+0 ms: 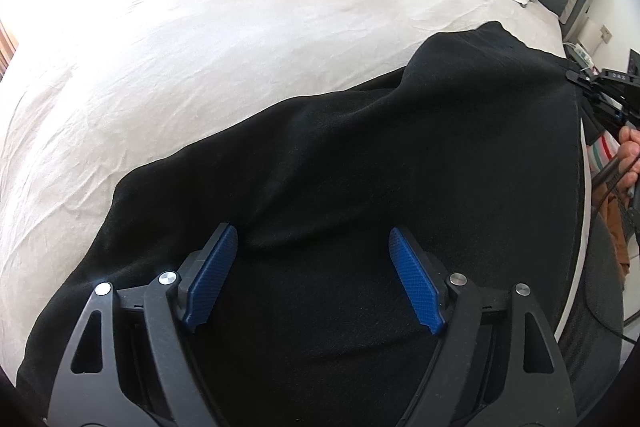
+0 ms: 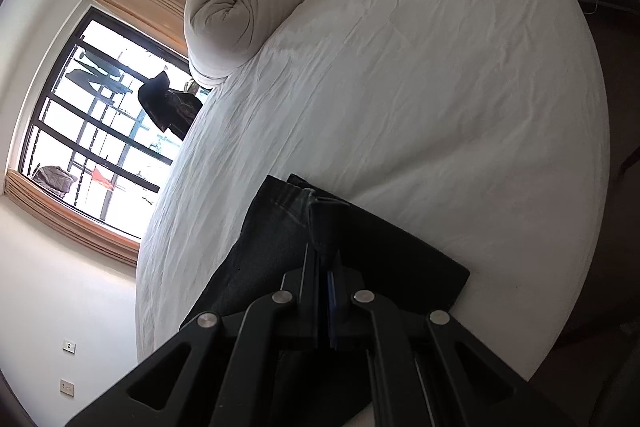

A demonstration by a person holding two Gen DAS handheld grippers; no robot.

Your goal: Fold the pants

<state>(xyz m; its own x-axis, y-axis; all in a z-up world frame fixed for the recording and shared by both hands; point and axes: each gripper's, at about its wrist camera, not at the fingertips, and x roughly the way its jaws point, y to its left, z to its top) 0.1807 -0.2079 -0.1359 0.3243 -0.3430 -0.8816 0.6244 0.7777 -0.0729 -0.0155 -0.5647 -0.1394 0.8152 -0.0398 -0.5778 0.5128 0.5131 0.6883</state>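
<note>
One pair of pants [image 1: 360, 155] on bed [image 1: 200, 47]

Black pants [image 1: 360, 155] are spread across a white-sheeted bed [image 1: 200, 47]. The left gripper [image 1: 314, 263] is held above them, jaws apart. Their far corner is pinched by the right gripper [image 1: 580, 77].

both wrist views overlook the bed [image 1: 240, 27] closely.

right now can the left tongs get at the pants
Probably yes. The left tongs hang open right over the black pants on the bed, with nothing between the pads and the cloth. The right tongs are shut on the pants' far end.
</note>
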